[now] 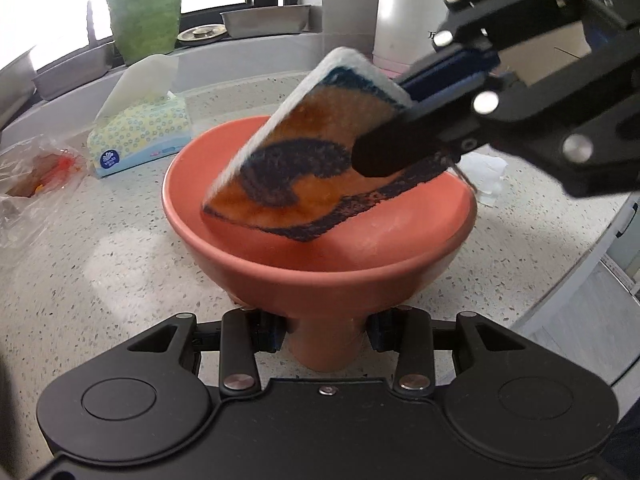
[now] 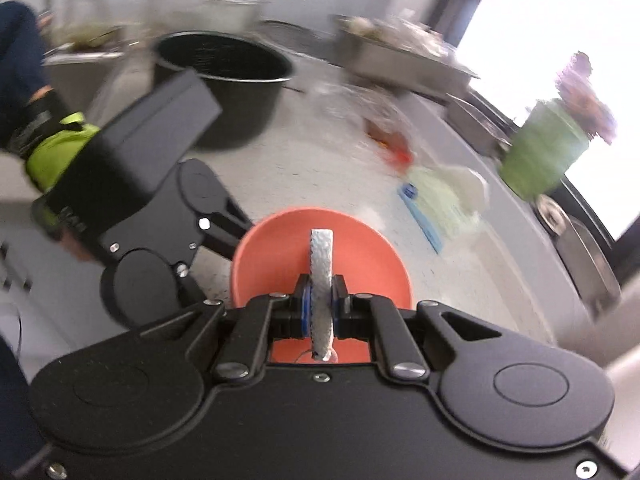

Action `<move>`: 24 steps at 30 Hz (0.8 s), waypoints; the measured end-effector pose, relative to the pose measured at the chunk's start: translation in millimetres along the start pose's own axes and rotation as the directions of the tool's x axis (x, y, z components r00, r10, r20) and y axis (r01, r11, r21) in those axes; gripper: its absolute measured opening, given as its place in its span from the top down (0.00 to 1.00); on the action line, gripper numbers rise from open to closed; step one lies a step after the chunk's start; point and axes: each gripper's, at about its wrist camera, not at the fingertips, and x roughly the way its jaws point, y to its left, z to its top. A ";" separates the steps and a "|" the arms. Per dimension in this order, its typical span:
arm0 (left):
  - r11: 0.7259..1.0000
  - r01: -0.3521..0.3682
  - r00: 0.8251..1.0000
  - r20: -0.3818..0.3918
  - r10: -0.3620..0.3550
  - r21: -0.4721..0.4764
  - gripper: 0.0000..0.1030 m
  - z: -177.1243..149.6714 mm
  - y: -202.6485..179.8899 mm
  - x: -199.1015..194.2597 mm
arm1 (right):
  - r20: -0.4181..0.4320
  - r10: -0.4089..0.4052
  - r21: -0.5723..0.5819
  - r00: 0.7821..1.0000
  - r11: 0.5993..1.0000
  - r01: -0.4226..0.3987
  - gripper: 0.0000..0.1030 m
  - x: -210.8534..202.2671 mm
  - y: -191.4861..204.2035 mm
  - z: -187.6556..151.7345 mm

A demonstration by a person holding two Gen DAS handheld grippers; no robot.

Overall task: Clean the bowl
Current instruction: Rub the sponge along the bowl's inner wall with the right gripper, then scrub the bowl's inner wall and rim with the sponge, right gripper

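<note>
A salmon-red footed bowl (image 1: 320, 248) stands on the speckled counter. My left gripper (image 1: 326, 330) is shut on the bowl's foot, one pad on each side. A flat sponge (image 1: 304, 152), white-edged with a blue and orange-stained face, tilts down into the bowl, its lower corner at the inner wall. My right gripper (image 1: 400, 120) comes in from the upper right, shut on the sponge's upper end. In the right wrist view the sponge (image 2: 322, 276) shows edge-on between my right gripper (image 2: 322, 312), above the bowl (image 2: 360, 256). The left gripper's body (image 2: 168, 216) sits at the bowl's left.
A tissue box (image 1: 140, 136) lies behind the bowl on the left, a crumpled plastic wrapper (image 1: 32, 176) further left. A green flower pot (image 1: 144, 8) and metal trays (image 1: 266, 20) line the window sill. A black pot (image 2: 224, 84) stands on the counter; the counter's edge runs on the right.
</note>
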 end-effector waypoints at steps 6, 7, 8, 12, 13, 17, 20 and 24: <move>1.000 0.002 1.000 -0.001 -0.002 -0.005 0.63 -0.4 0.5 0.3 | -0.002 -0.065 0.068 0.998 0.996 0.065 0.89 -6.3 17.8 -6.5; 1.000 0.001 1.000 -0.002 -0.001 -0.005 0.63 -0.2 0.5 0.4 | -0.001 -0.065 0.074 0.998 0.995 0.065 0.89 -4.1 17.8 -4.7; 1.000 0.001 1.000 -0.003 -0.001 -0.005 0.63 0.0 0.5 0.4 | 0.001 -0.065 0.080 0.998 0.995 0.065 0.89 -2.7 18.0 -2.5; 1.000 0.004 1.000 -0.007 -0.004 0.004 0.62 0.9 1.0 0.7 | 0.012 -0.079 0.077 0.997 0.994 0.078 0.89 -6.2 21.4 5.7; 1.000 0.005 1.000 -0.007 -0.005 0.004 0.63 0.8 0.6 0.1 | 0.014 -0.083 0.076 0.996 0.994 0.082 0.89 -6.2 21.8 7.6; 1.000 0.009 1.000 -0.010 -0.009 0.008 0.62 1.1 1.1 0.1 | 0.025 -0.105 0.083 0.994 0.991 0.103 0.89 -5.3 25.7 13.6; 1.000 0.012 1.000 -0.008 -0.011 0.012 0.62 0.7 1.8 0.4 | 0.025 -0.119 0.093 0.993 0.989 0.116 0.89 -3.2 25.4 13.1; 1.000 0.002 1.000 -0.005 -0.002 0.005 0.62 -0.3 -0.1 -0.4 | 0.026 -0.151 0.118 0.988 0.982 0.147 0.89 0.3 21.9 9.3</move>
